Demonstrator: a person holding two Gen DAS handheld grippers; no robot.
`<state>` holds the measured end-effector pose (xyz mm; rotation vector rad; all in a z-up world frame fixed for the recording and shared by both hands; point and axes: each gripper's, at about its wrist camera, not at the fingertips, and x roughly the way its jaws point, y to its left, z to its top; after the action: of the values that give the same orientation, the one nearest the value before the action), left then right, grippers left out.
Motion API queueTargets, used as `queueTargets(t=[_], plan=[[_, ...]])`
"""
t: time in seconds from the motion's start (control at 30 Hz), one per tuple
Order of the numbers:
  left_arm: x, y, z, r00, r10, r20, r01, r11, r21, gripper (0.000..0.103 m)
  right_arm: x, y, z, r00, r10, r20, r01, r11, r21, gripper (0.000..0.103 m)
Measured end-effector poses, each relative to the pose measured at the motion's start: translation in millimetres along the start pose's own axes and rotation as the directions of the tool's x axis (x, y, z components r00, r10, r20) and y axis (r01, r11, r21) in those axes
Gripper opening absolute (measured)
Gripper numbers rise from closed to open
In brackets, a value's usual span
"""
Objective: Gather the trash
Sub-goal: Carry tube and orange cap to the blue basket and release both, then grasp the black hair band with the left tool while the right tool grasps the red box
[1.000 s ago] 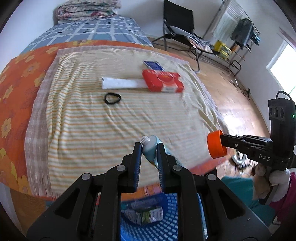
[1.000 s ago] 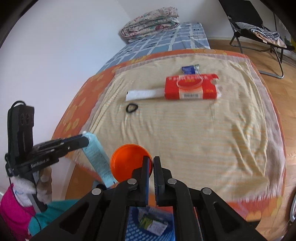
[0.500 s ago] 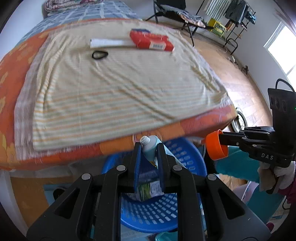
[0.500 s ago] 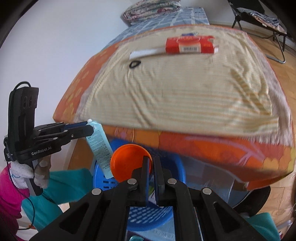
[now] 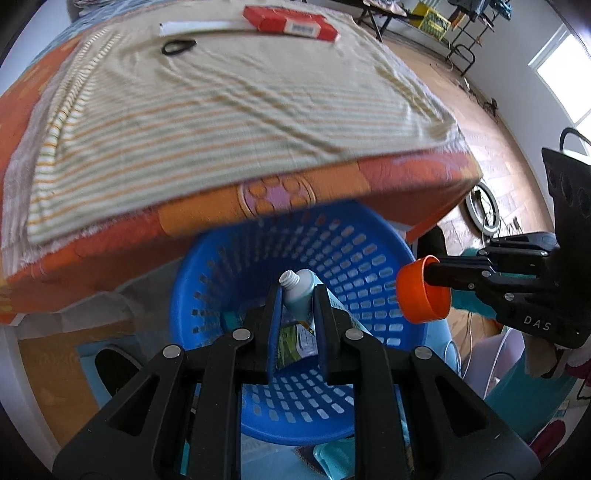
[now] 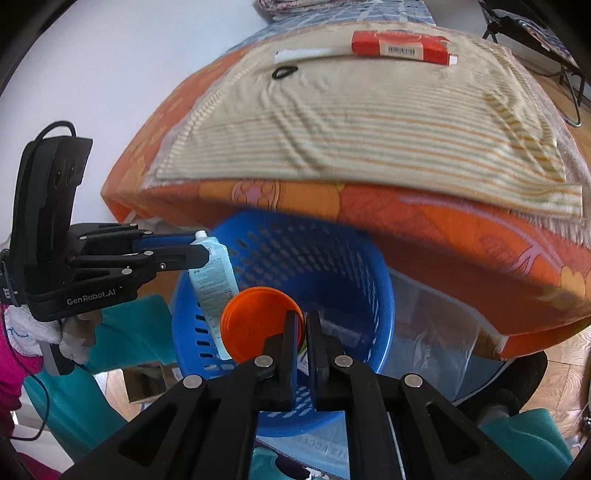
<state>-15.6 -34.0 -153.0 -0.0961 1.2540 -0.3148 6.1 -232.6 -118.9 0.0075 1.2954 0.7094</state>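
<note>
My left gripper (image 5: 297, 295) is shut on a pale teal tube (image 5: 300, 295) with its cap off, and holds it over a blue perforated basket (image 5: 354, 258). The tube also shows in the right wrist view (image 6: 214, 280). My right gripper (image 6: 302, 321) is shut on the rim of an orange lid (image 6: 258, 321), also above the basket (image 6: 332, 266). The lid shows at the right of the left wrist view (image 5: 423, 291). Some packaging (image 5: 295, 341) lies inside the basket.
The bed edge with an orange sheet (image 5: 221, 206) and a striped towel (image 5: 203, 110) overhangs the basket. On the towel lie a red pack (image 5: 291, 22), a white strip (image 5: 199, 26) and a black loop (image 5: 177, 47). Wooden floor (image 5: 491, 110) lies to the right.
Both grippers have come down from above the bed to over the blue basket, each still holding its item. The bed now sits higher in both views.
</note>
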Motion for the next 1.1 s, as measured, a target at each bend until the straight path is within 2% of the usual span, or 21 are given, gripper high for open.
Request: queueTargets(t=[0.1,0.3,0.37,0.4,0.47,0.57,0.93,1.1], plan=[[7,-4,-4,1.0,-0.003,-0.029,0.004,1.0,0.012,0.015,8,2,-5,1.0,-0.008,-0.018,0.008,1.0,-0.01,0.003],[15,-7,-9,0.997,-0.005,-0.075,0.007,1.0,0.027,0.016,20,3,-10,0.998,-0.001,-0.058,0.001,1.0,-0.01,0.012],[18,-7,-8,0.996,-0.002,-0.087,0.004,1.0,0.022,0.02,21,3,-11,0.998,-0.002,-0.06,0.001,1.0,-0.006,0.038],[19,-7,-9,0.996,-0.001,-0.091,0.003,1.0,0.019,0.025,22,4,-12,0.998,-0.003,-0.06,0.003,1.0,-0.006,0.042],[20,-5,-9,0.996,0.003,-0.091,-0.002,1.0,0.017,0.03,22,4,-12,0.998,-0.01,-0.062,0.009,1.0,-0.011,0.044],[19,-3,-9,0.996,0.003,-0.09,-0.002,1.0,0.011,0.03,22,4,-12,0.998,-0.015,-0.061,0.014,1.0,-0.008,0.052],[12,1,0,0.998,0.005,-0.068,-0.005,1.0,-0.011,0.03,17,0,-8,0.999,-0.016,-0.035,0.017,1.0,0.012,0.063],[3,4,13,0.999,0.004,-0.036,-0.005,1.0,-0.024,0.03,10,0,-3,1.0,-0.027,-0.002,0.027,1.0,0.013,0.075]])
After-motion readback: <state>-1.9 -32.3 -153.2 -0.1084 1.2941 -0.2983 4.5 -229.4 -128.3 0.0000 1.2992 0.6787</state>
